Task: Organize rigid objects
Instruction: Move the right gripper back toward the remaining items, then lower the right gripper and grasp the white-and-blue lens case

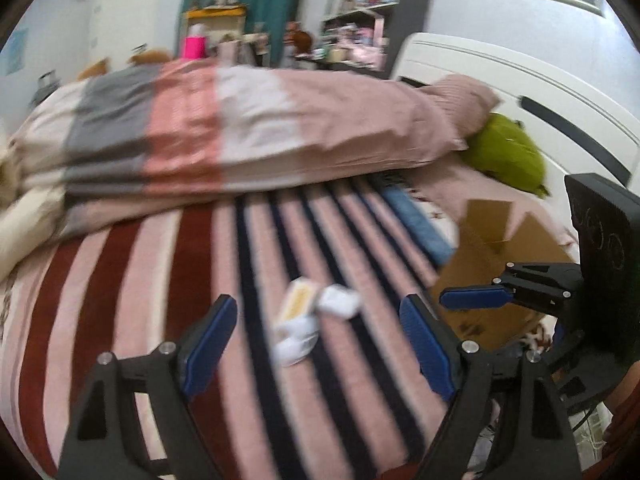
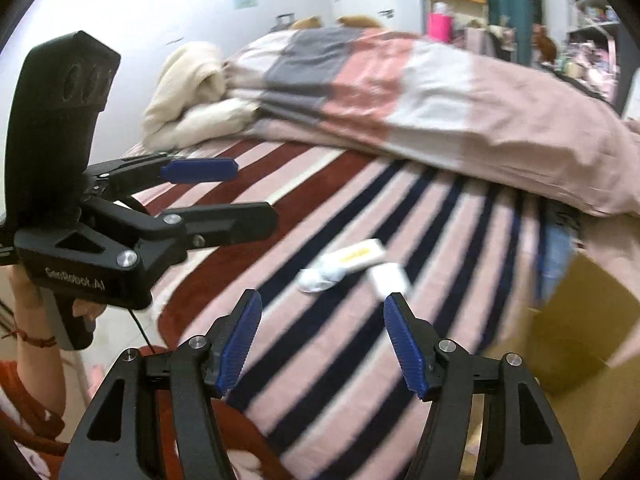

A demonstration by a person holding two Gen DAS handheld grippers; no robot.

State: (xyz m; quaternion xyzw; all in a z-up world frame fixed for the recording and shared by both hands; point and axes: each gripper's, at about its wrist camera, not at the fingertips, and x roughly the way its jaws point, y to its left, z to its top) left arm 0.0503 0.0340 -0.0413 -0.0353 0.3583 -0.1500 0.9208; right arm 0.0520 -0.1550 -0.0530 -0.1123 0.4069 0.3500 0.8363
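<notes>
Three small white things lie together on the striped blanket: a flat pack with a yellow label, a small white case and a rounded white piece. My left gripper hovers just short of them, open and empty. In the right wrist view the labelled pack, the case and the rounded piece sit beyond my right gripper, which is also open and empty. An open cardboard box stands at the right of the bed.
A folded pink, grey and white duvet crosses the bed behind the objects. A green plush and a blue item lie near the white headboard. A cream blanket is heaped at the far left. A person's hand holds the left gripper.
</notes>
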